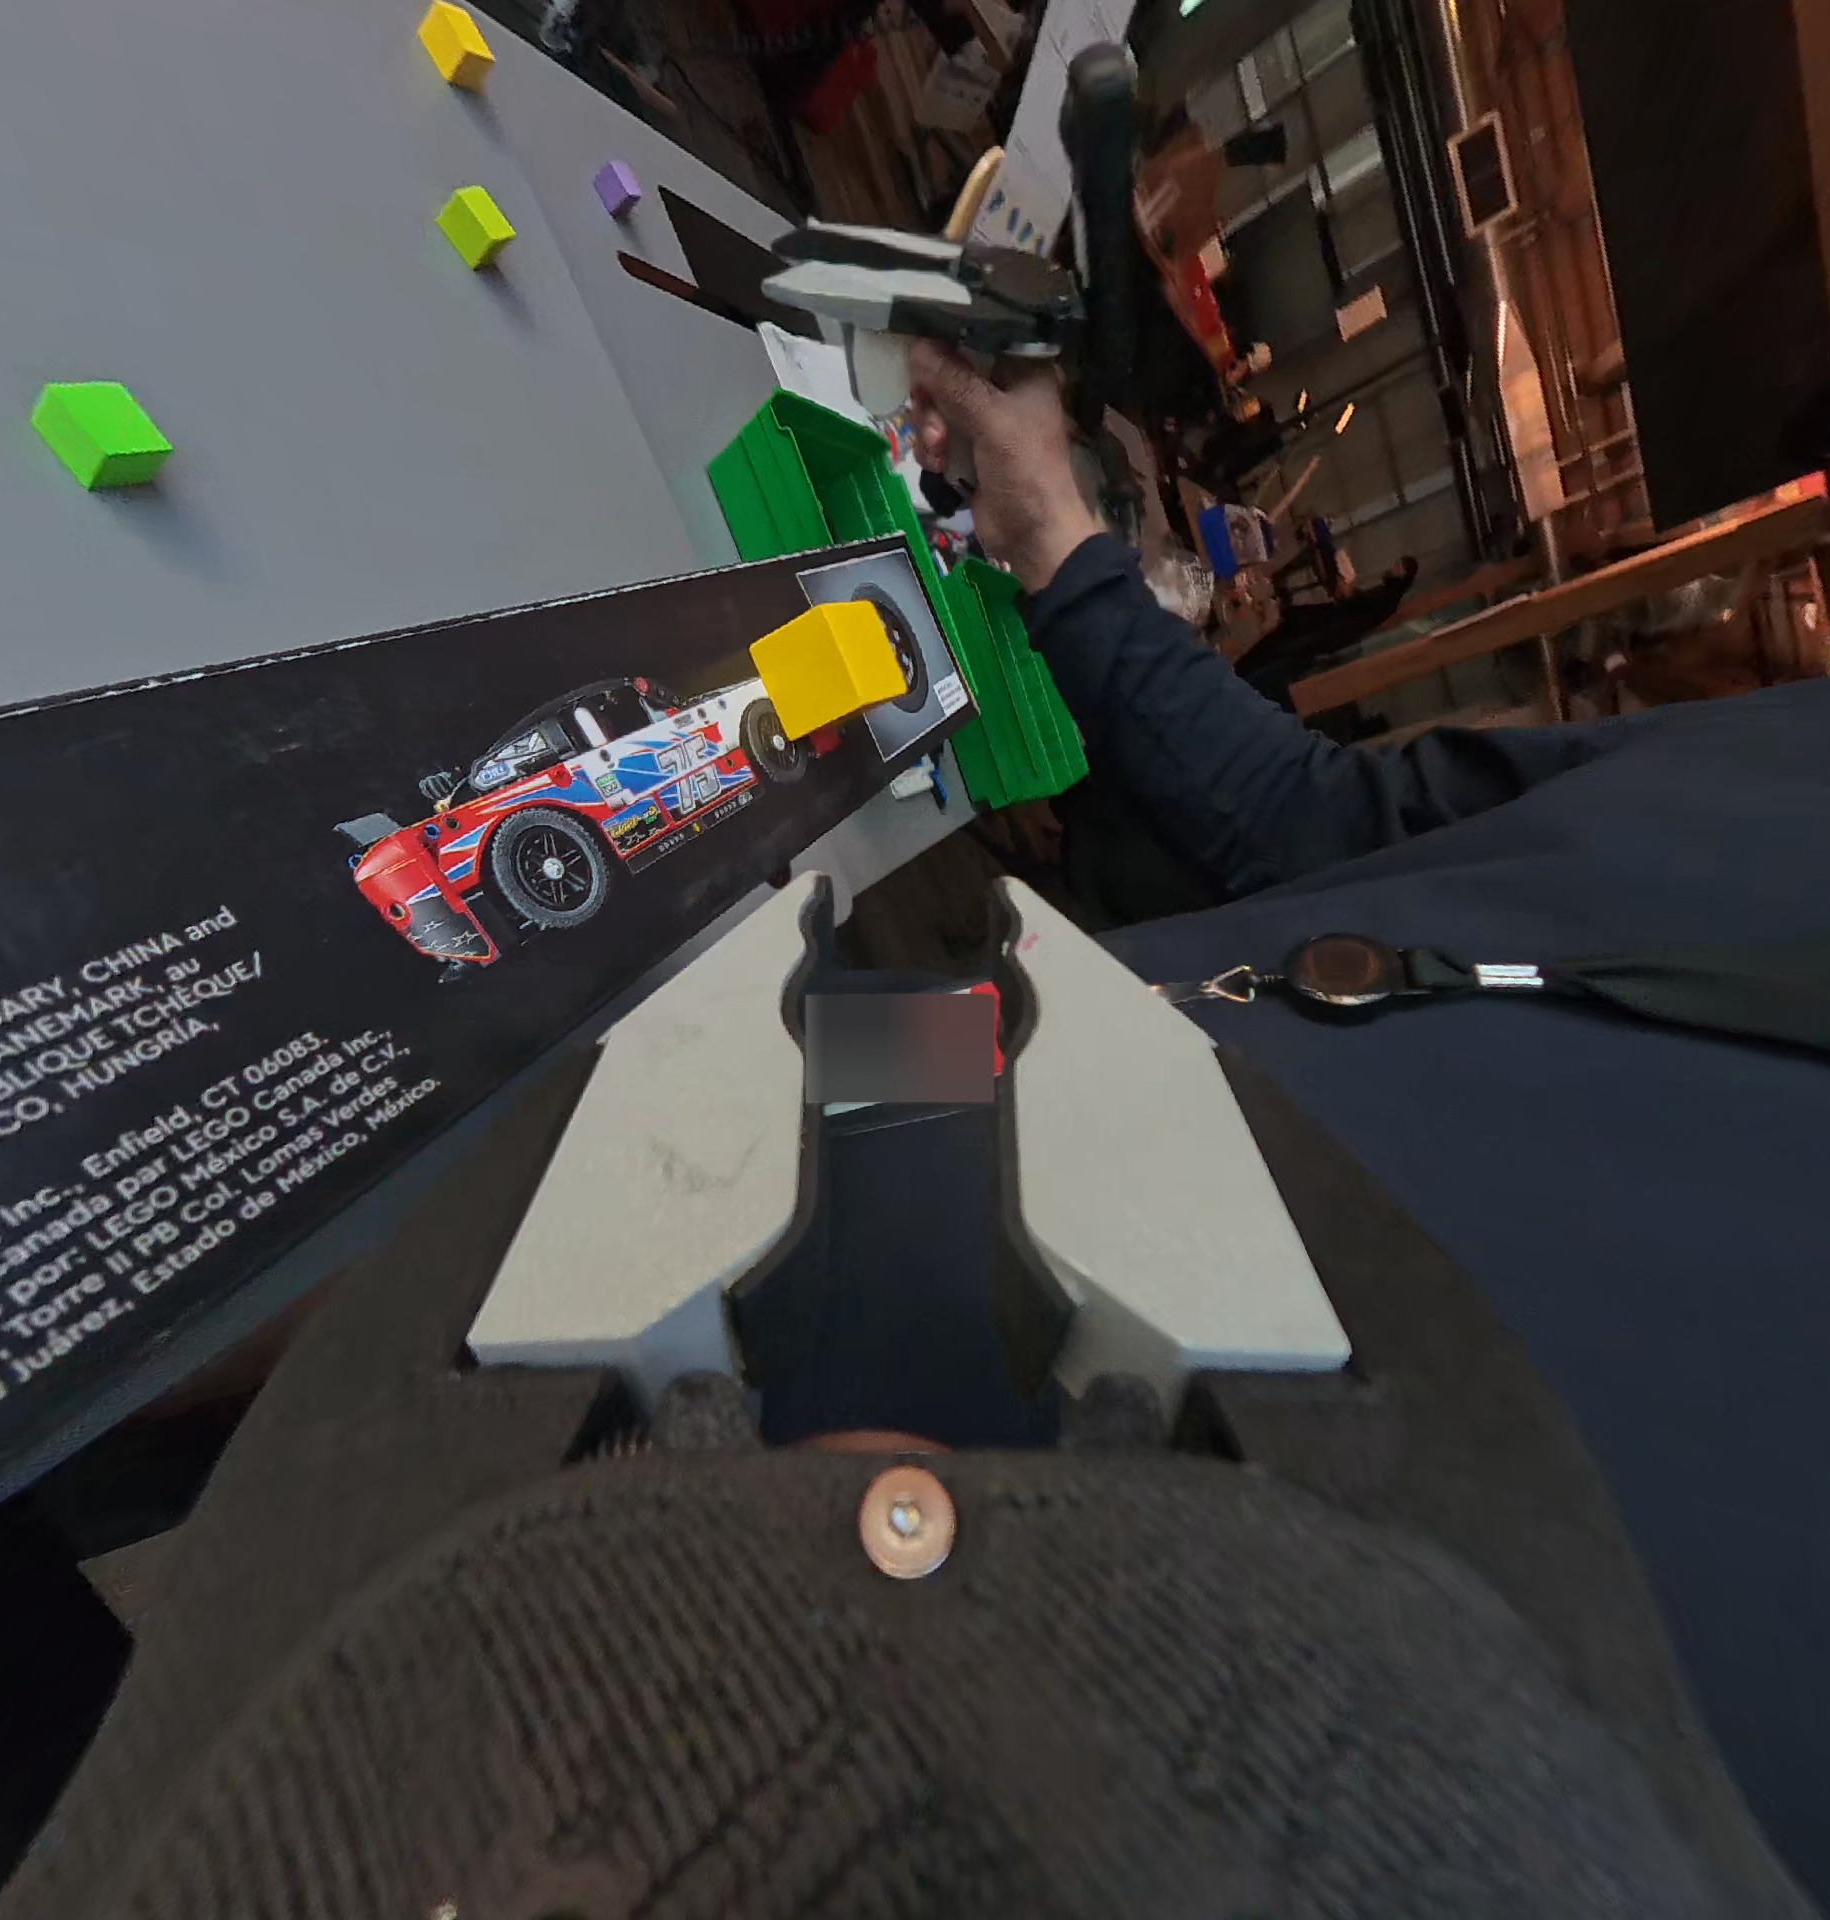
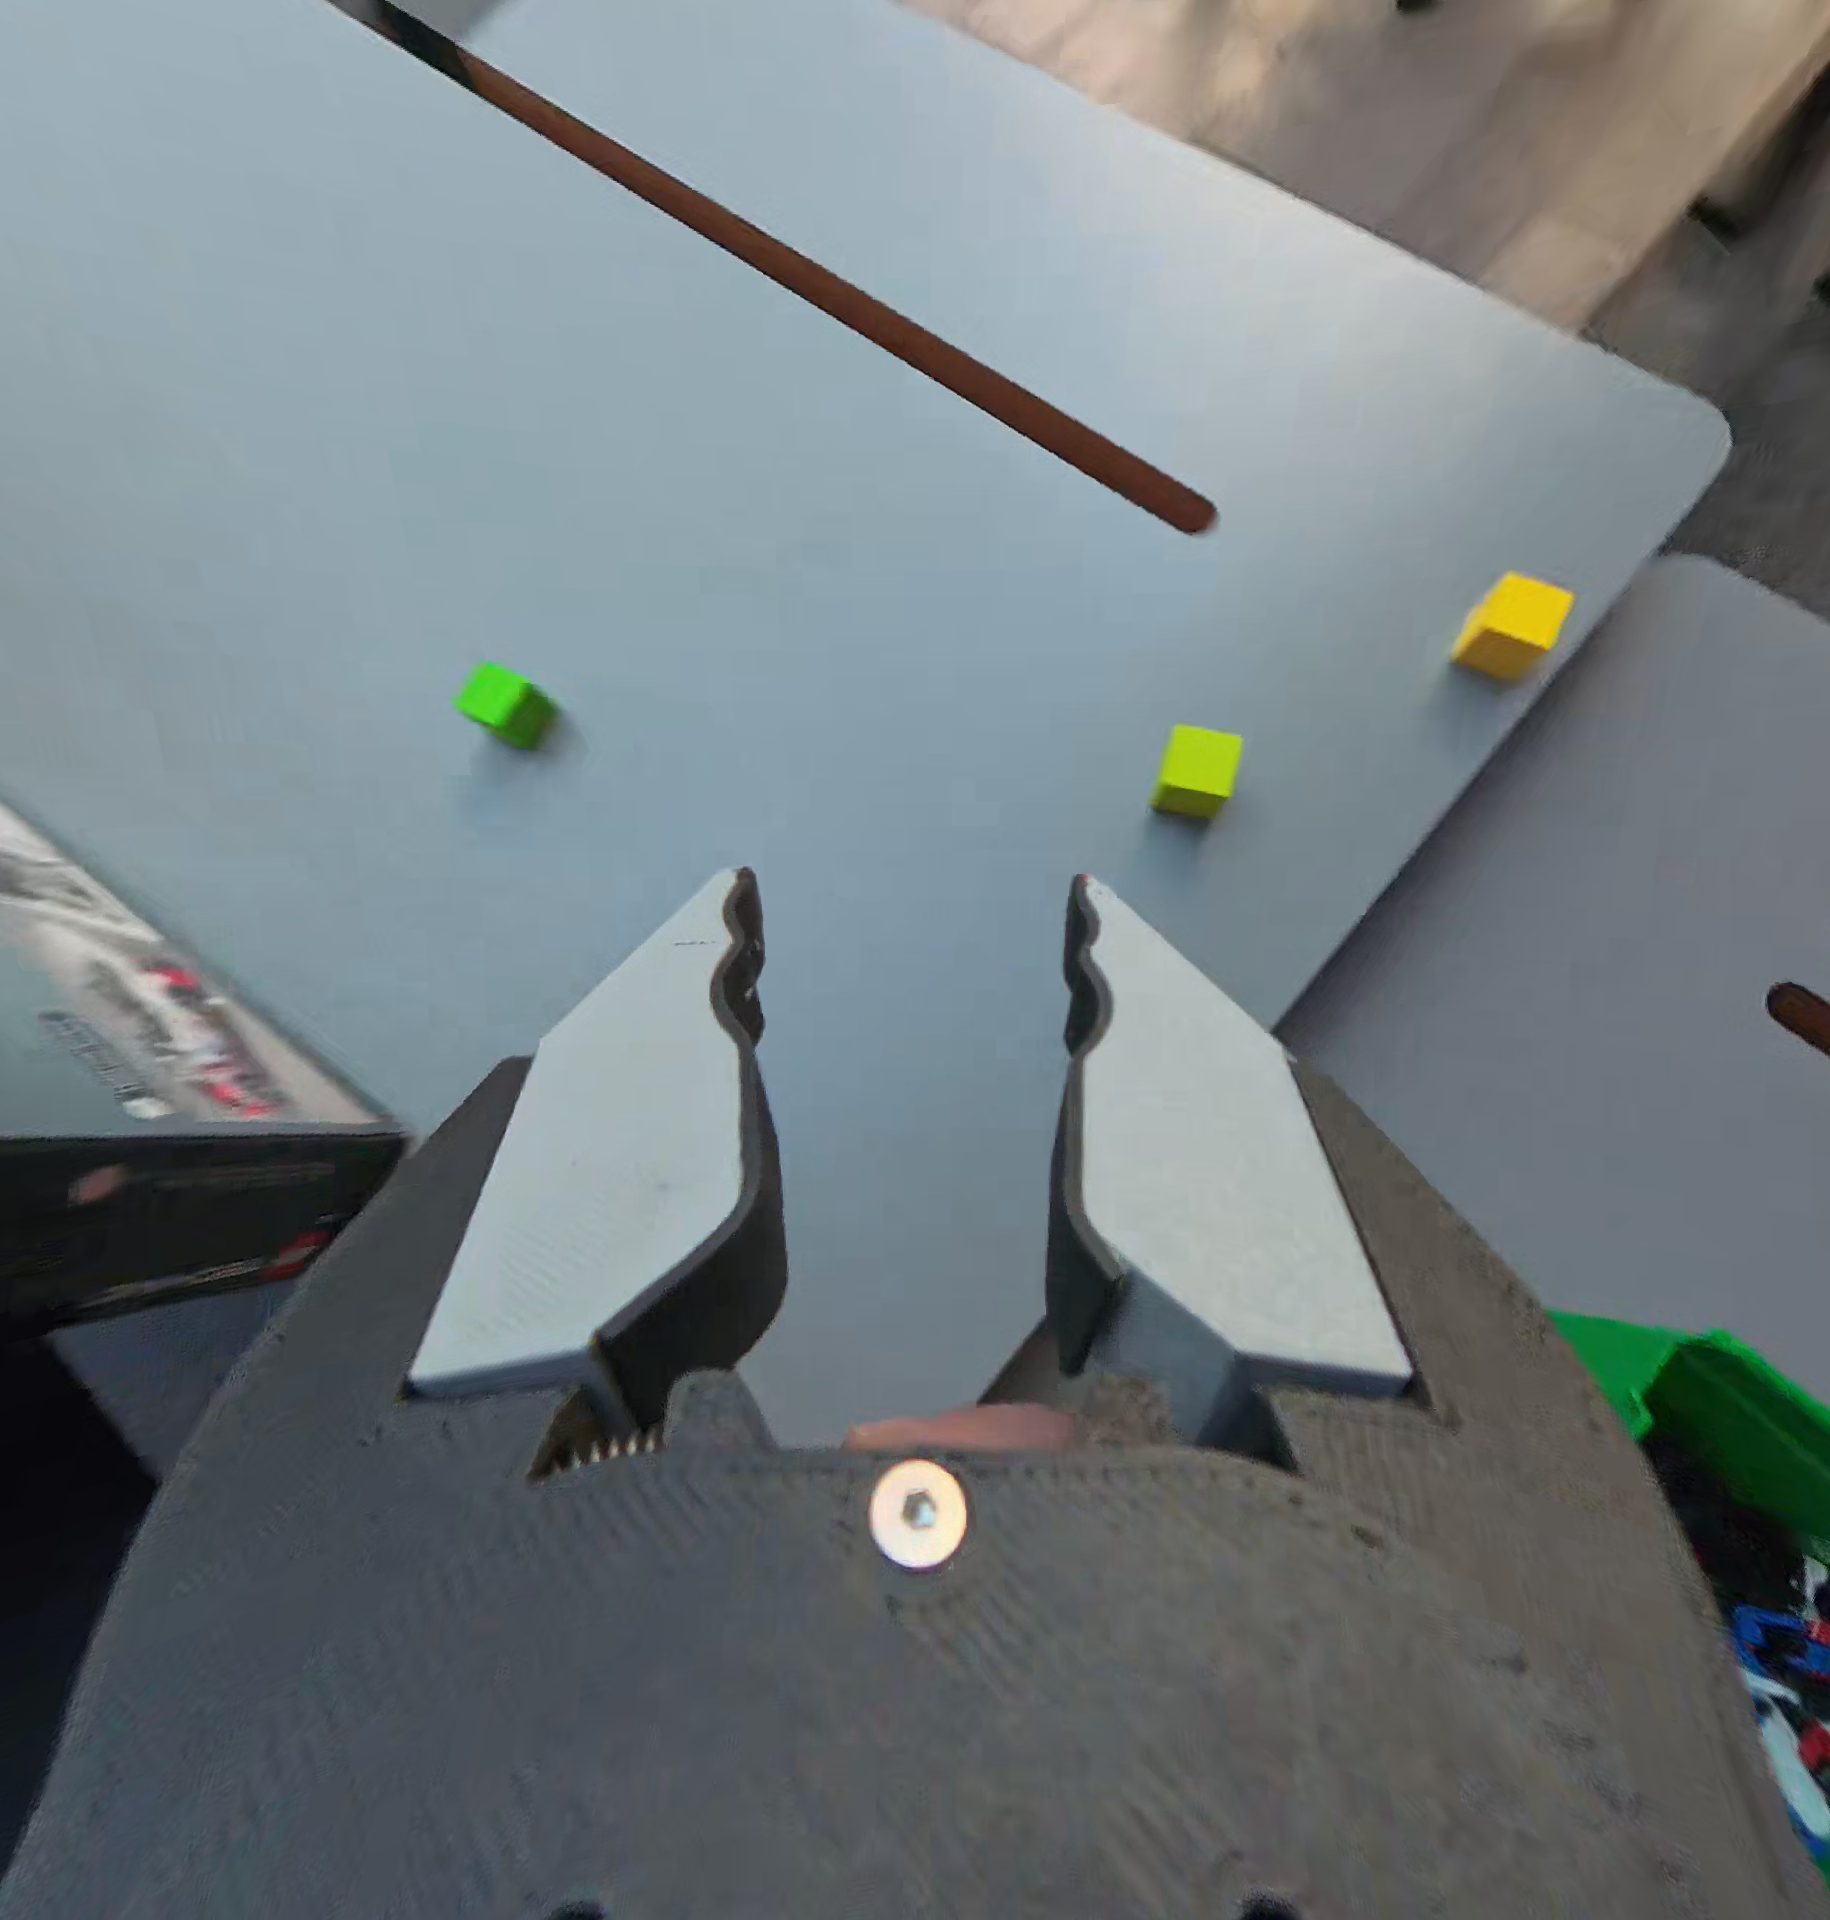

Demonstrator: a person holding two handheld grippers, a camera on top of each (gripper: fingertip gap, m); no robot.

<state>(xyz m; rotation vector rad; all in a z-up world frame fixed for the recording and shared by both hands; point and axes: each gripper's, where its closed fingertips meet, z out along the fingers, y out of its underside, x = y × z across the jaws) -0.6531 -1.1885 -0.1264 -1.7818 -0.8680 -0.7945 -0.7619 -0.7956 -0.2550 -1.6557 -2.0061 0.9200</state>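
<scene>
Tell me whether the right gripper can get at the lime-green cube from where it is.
Probably yes: the right gripper is open and empty above bare table, and the lime-green cube sits ahead to its right, nothing between.

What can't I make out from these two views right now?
- Left wrist view: a blurred patch covers the space between the left claw's fingers, so whether it grips anything is unclear.
- Right wrist view: the black printed cardboard box is motion-blurred and cut off by the left edge.
- Right wrist view: the green plastic bin is mostly hidden behind the right claw.
</scene>
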